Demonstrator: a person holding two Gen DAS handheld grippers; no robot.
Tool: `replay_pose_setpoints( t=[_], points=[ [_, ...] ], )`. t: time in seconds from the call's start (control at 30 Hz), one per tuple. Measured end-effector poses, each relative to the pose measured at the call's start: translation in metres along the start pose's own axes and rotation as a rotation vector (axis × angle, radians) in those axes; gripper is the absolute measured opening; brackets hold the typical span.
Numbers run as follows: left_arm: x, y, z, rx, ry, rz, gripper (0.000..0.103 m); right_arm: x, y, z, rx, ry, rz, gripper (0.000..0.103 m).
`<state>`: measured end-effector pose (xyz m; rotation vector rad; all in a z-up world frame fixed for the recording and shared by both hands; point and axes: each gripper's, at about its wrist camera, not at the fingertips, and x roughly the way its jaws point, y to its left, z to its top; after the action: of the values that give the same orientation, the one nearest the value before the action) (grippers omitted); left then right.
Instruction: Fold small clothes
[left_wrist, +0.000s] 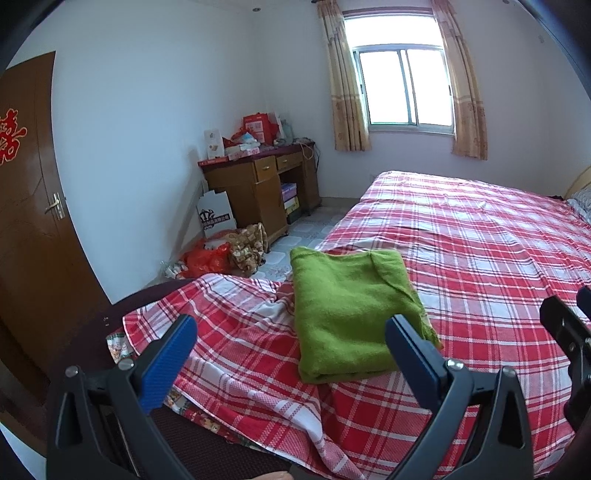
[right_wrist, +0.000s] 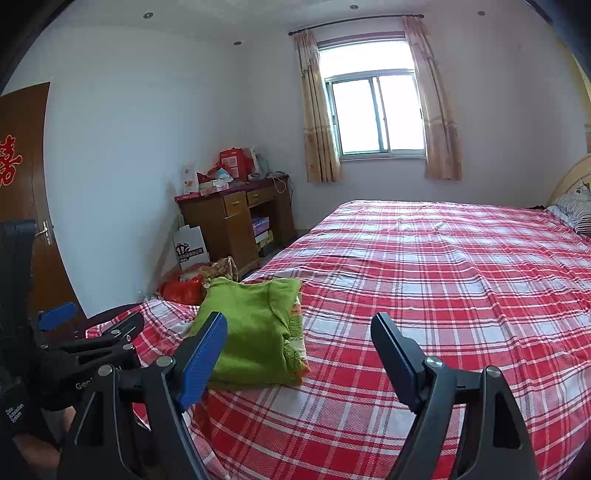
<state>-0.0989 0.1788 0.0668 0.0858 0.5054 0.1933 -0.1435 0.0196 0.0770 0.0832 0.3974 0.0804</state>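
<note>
A green knitted garment (left_wrist: 351, 310) lies folded into a neat rectangle on the red-and-white checked bed sheet (left_wrist: 480, 258), near the bed's foot corner. It also shows in the right wrist view (right_wrist: 255, 332). My left gripper (left_wrist: 291, 332) is open and empty, held just above and short of the garment's near edge. My right gripper (right_wrist: 299, 332) is open and empty, with the garment beside its left finger (right_wrist: 203, 354). The left gripper's body (right_wrist: 92, 343) shows at the left in the right wrist view.
The checked sheet (right_wrist: 461, 295) covers a wide bed. A wooden desk (left_wrist: 266, 184) with boxes stands by the far wall under the window. Bags and a red plastic bag (left_wrist: 207, 258) lie on the floor. A brown door (left_wrist: 26, 206) is at the left.
</note>
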Motion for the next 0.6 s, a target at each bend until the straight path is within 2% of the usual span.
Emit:
replay_pose_setpoints(
  t=[0.43,0.53,0.6],
  points=[
    [0.0003,-0.0001,0.0004,-0.003,-0.001,-0.01,0.103,0.0016,-0.0017,-0.0014,0.007,0.004,-0.002,0.081],
    [0.0031,0.0005,0.0002,-0.009,0.009,-0.026,0.103,0.0036,-0.002,-0.0026,0.008,0.008,-0.001,0.081],
    [0.0068,0.0029,-0.0011,-0.028,0.025,-0.072,0.103,0.0042,-0.0018,-0.0031,0.009,0.01,0.0,0.081]
  ],
)
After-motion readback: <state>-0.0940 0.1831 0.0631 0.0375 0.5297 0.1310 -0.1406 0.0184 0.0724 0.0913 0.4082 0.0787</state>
